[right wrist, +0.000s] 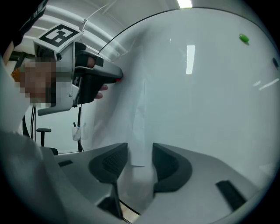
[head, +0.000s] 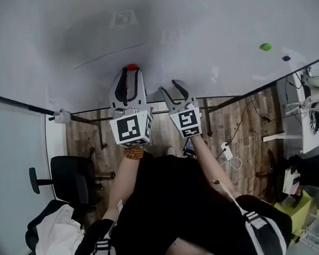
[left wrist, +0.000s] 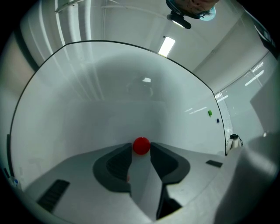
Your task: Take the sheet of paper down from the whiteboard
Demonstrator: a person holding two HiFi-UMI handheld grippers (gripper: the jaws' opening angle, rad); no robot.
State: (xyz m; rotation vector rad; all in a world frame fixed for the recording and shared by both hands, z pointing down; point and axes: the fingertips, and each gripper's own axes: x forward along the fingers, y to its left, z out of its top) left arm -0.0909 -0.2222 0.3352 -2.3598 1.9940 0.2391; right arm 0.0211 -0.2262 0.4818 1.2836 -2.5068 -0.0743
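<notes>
White on white, the sheet of paper (right wrist: 139,127) nearly vanishes against the whiteboard (head: 196,29). It seems to hang long side vertical, its lower edge between the right gripper's (right wrist: 140,151) wide-open fingers, not pinched. Higher up, the left gripper's (head: 131,73) fingers are closed on the red magnet (left wrist: 141,145).

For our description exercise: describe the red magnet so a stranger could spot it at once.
On the big whiteboard's lower part, a round magnet sits between the left gripper's jaw tips. It alone is red; the green magnet and blue magnet lie far right.
</notes>
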